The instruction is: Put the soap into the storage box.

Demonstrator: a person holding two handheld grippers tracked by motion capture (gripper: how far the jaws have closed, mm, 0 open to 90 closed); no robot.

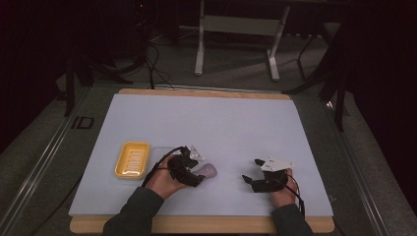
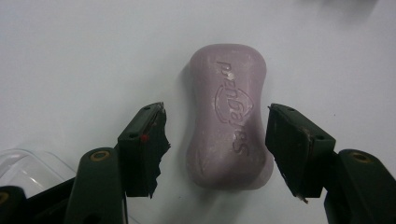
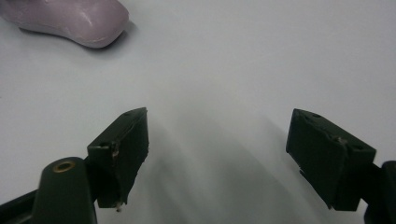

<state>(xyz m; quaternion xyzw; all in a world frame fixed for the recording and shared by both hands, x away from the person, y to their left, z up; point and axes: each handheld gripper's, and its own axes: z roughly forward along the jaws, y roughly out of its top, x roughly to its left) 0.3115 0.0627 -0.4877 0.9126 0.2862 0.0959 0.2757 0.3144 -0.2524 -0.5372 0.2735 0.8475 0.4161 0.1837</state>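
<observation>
Soap: a pale purple bar of soap [image 2: 227, 116] lies flat on the white table sheet [image 1: 211, 118], with curly letters pressed into its top (too hard to read).
Where the soap is: in the high view it sits near the front of the sheet, to the right of the yellow soap dish [image 1: 132, 160], close by but not touching it.
Left gripper: the left gripper [image 2: 215, 140] is down by the soap, with one black jaw on each side of the bar.
Left jaws: they are open, and there is a small gap on both sides of the soap, so they are not squeezing it.
Right gripper: the right gripper [image 3: 217, 154] sits low over the bare sheet, well apart from the soap.
Right jaws: wide open, with nothing in between (just white sheet).
Soap from the right gripper view: one end of the bar [image 3: 70, 18] peeks in at the top left corner.
Hands: both of the person's hands come in from the front edge, in dark sleeves.
</observation>
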